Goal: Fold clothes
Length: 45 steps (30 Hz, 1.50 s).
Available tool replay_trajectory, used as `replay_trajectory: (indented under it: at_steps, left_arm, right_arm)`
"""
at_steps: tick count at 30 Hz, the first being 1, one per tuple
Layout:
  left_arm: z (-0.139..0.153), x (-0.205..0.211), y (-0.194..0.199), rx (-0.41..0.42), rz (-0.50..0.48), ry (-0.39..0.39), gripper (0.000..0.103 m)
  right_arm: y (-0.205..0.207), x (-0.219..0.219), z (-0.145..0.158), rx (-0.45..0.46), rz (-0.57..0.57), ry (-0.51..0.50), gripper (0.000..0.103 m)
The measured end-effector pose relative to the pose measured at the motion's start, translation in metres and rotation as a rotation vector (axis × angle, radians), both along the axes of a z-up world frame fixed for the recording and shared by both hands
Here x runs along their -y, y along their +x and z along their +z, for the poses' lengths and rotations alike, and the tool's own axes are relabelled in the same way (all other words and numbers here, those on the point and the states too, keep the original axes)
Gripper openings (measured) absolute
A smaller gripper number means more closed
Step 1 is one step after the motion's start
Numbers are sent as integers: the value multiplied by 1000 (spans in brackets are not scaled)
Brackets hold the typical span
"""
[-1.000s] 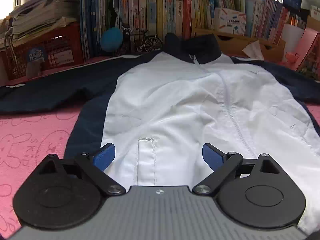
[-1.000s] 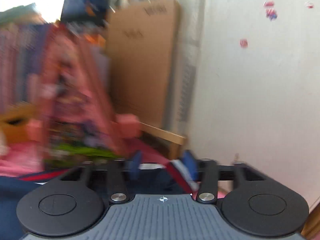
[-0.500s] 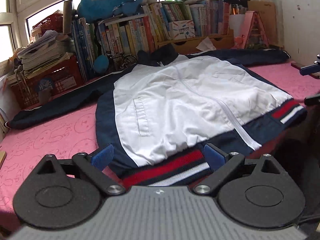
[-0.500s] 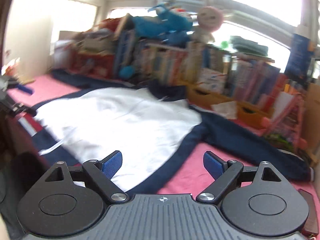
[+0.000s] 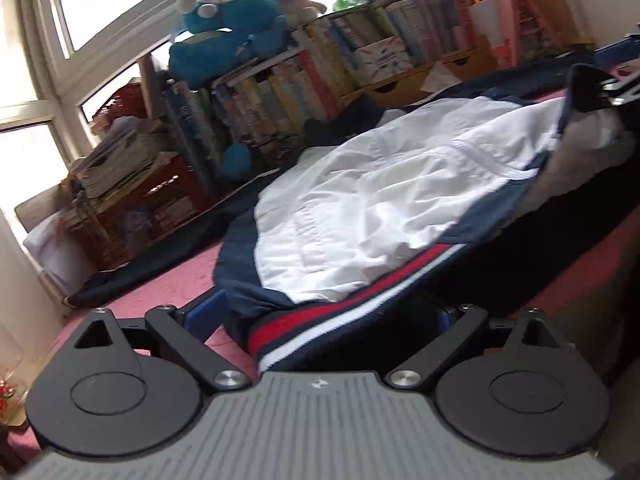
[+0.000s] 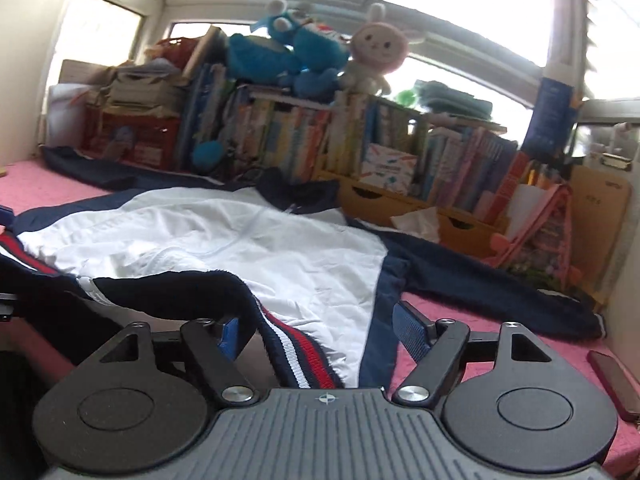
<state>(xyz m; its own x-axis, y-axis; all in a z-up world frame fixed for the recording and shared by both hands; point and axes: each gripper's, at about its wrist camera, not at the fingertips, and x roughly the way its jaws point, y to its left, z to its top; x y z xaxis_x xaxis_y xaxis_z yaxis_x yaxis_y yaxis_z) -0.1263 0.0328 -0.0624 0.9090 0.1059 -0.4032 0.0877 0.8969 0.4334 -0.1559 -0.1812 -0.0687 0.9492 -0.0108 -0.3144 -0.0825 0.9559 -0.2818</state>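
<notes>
Your step: you are about to grab the bottom edge of the jacket point(image 5: 384, 184) at both corners. Judging by how things lie, this is the start of the first fold.
How to do it well: push each pair of tongs a bit deeper so the striped band sits right between the blue pads. Grab both layers, not just the top one. Lift both corners together so the cloth stays flat.
Right tongs point(image 6: 320, 330): the jaws are closing now. The striped hem point(image 6: 298, 354) lies between the blue pads. The pads are not pressing on it yet.
Left tongs point(image 5: 326, 314): the jaws stand wide apart. The red, white and dark band point(image 5: 320, 326) sits between them. Nothing is pinched. The far pad is in shadow, so you cannot see if it touches the cloth.
Jacket: it lies spread out in front of both tongs, white in the middle and dark blue at the sides. The sleeves stretch out to each side. The collar is at the far end.
Under it: a pink mat point(image 6: 496, 324).
Beyond it: a long row of books point(image 6: 280, 140), with soft toys point(image 6: 304, 52) on top.
Just right of the right tongs: a dark red phone point(image 6: 614, 380) lies on the mat. Keep clear of it.
</notes>
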Motion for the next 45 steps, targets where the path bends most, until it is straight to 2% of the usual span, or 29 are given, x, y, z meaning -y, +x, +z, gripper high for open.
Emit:
replay_trajectory:
  at_steps: [3,5,6,7,9,10,12,13,15,19,20,23,24,25,27,28,30,32,34,35,36,37,40,42,45]
  left_arm:
    - [-1,-13,7,42,138,15,95]
    - [2,-23,10,72,221,17,85]
    - [12,-30,5,98,229,-11,84]
    - [23,-36,0,124,237,-39,84]
    - [46,-49,-12,173,244,-94,84]
    - [57,-50,-21,183,216,-106,84]
    - [64,-44,-34,187,175,-64,85]
    - [65,-43,-39,179,157,-49,86]
    - [52,-43,-39,98,136,-49,88]
    - [7,-42,-28,-108,67,-47,88]
    - [3,-42,-28,-128,41,-31,88]
    - [14,-56,-31,-160,-78,-61,88]
    - [21,-64,-32,-173,-120,-90,90]
    - [29,-73,-33,-189,-160,-138,91]
    - [44,-92,-32,-215,-213,-262,100]
    - [51,-101,-32,-228,-236,-329,102]
    - [62,-115,-30,-245,-265,-438,102]
    - [65,-118,-31,-240,-269,-457,102]
    - [61,-114,-33,-239,-265,-392,103]
    - [52,-107,-32,-258,-257,-336,103]
    - [42,-99,-32,-276,-249,-280,103]
    - [32,-91,-31,-298,-241,-226,103]
    - [0,-65,-28,-370,-256,-96,101]
    - [-6,-59,-31,-381,-302,-61,101]
    - [-5,-61,-35,-411,-384,-37,100]
  right_arm:
    - [-5,-1,-18,-45,-3,-65,66]
    - [-12,-1,-37,-83,-16,-126,59]
    - [-13,1,-43,-81,-48,-176,45]
    - [-13,7,-46,-71,-80,-227,36]
    - [-17,24,-28,-31,-100,-216,35]
    - [-24,31,-12,26,-115,-220,35]
    - [-40,37,15,152,-134,-304,36]
    - [-45,39,19,163,-132,-326,36]
    - [-54,45,25,166,-125,-357,38]
    - [-51,54,-17,-43,-64,-376,41]
    - [-49,54,-30,-96,-44,-381,41]
    - [-48,69,-22,-184,33,-297,46]
    - [-48,74,-19,-212,59,-267,54]
    - [-47,80,-16,-239,85,-237,66]
    - [-48,93,-3,-288,135,-160,80]
    - [-48,105,10,-310,170,-88,85]
    - [-47,124,32,-340,235,44,91]
    - [-46,137,46,-350,285,131,92]
    - [-46,142,50,-355,320,144,93]
    - [-45,142,48,-357,326,123,95]
    - [-43,139,42,-351,303,78,103]
    - [-41,136,34,-344,276,31,103]
    - [-29,118,-1,-373,236,-31,102]
    - [-30,103,-19,-365,253,-84,100]
    - [-39,83,-36,-298,297,-257,100]
